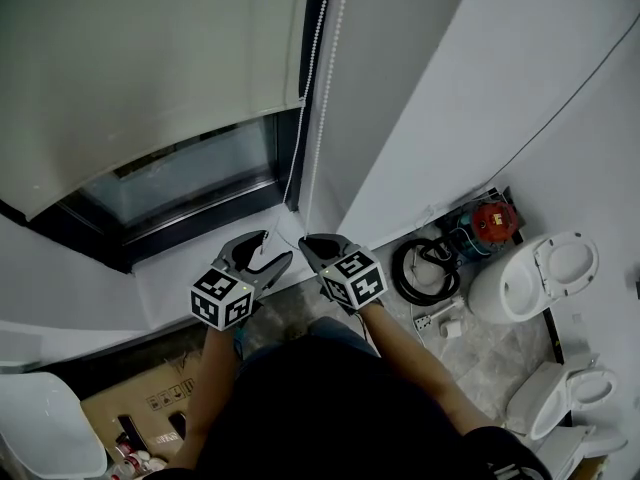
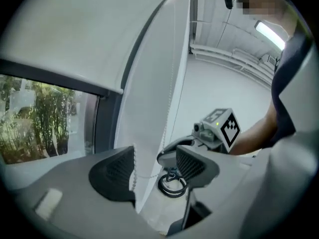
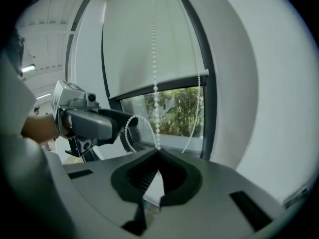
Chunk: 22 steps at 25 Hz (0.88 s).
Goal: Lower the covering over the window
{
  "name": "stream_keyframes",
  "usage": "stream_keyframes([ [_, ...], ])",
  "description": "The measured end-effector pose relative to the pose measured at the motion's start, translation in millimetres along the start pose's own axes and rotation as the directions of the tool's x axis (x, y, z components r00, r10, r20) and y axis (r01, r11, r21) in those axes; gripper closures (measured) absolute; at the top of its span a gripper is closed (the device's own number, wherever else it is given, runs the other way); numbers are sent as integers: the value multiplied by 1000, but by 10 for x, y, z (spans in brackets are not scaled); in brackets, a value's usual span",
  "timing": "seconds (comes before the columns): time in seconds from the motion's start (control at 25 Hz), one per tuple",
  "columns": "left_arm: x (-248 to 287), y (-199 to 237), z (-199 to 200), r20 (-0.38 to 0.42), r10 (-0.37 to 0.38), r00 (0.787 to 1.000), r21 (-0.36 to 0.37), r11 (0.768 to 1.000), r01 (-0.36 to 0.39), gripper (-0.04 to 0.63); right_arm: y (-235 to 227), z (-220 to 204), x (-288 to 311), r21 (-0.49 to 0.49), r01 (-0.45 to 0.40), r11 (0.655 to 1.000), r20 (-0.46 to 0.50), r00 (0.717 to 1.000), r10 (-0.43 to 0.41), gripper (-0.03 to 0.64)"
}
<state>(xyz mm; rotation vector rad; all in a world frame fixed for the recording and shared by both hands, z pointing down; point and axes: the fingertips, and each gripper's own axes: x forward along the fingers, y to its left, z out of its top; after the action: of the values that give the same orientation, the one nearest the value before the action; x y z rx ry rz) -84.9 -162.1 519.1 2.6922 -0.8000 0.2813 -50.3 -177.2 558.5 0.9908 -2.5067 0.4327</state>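
Note:
A white roller blind (image 1: 130,78) hangs partway down over the dark-framed window (image 1: 190,183), with glass showing beneath its bottom bar. Its white bead chain (image 1: 318,78) drops along the frame's right side. My right gripper (image 1: 308,243) is shut on that chain; in the right gripper view the beads (image 3: 154,73) run straight down into the closed jaws (image 3: 158,153). My left gripper (image 1: 268,251) sits just left of it, open. In the left gripper view the chain's lower loop (image 2: 133,168) passes loosely between the wide jaws (image 2: 155,167), close to the left pad.
On the floor to the right lie a coiled black hose (image 1: 425,268), a red device (image 1: 493,218) and two white toilets (image 1: 535,273). A cardboard box (image 1: 150,403) and a white seat (image 1: 45,428) are at lower left. The white sill (image 1: 180,268) is right below the grippers.

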Motion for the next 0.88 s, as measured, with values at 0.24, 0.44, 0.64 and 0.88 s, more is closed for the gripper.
stream_keyframes([
  [0.24,-145,-56,665,163,16,986,77,997,-29,345,59,-197,33,-21,-16,1000,-68,998,14,604],
  [0.44,-243,-258,1311,278,-46,960,164,987,0,345,182,-651,54,36,-39,999,-142,989,44,604],
  [0.64,7,-567,1387,260,-155,953,192,976,106,345,284,-641,69,-7,-62,998,-167,984,60,604],
  [0.88,226,-546,1271,250,-118,961,100,990,96,580,285,-701,33,-10,-58,998,-168,984,55,604],
])
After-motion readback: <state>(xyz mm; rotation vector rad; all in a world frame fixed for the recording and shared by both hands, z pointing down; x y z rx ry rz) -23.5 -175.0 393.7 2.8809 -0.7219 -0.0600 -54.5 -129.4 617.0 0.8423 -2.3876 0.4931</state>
